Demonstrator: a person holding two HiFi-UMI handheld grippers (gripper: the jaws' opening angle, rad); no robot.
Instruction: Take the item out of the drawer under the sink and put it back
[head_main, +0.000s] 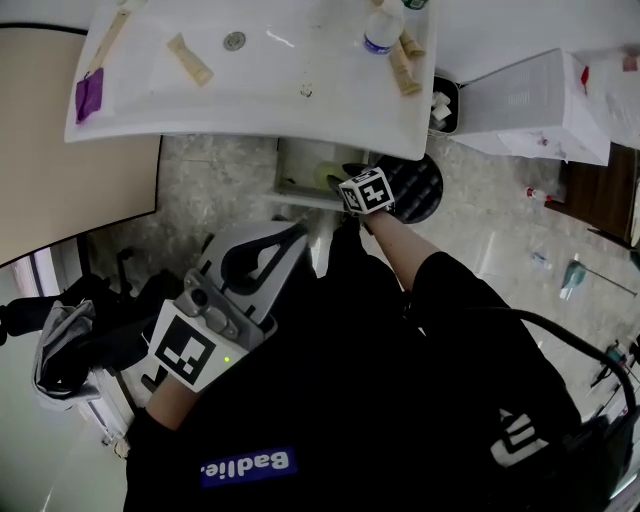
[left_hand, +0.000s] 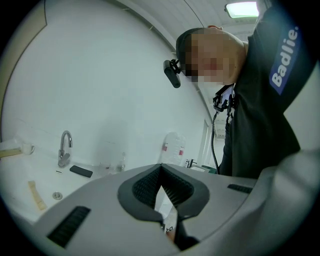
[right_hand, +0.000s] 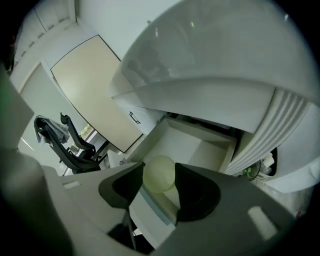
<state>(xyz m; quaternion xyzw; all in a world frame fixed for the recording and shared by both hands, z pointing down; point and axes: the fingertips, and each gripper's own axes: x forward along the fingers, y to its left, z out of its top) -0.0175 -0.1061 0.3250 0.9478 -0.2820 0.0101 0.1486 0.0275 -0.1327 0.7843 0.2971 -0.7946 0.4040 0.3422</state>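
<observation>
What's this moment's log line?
right gripper: open, pale yellow-green round ball between jaws | ball: inside open white drawer | left gripper: shut, empty

Bright, even light; ceiling lamp (left_hand: 243, 8) blown out, glare on sink (head_main: 290, 60); gripper views fisheye w/ dark corners.

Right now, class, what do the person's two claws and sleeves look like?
The light grey plastic left claw and matching right claw have black ribbed pads. Each carries a white cube with black square markers. Sleeves are black, with a blue white-lettered patch.
</observation>
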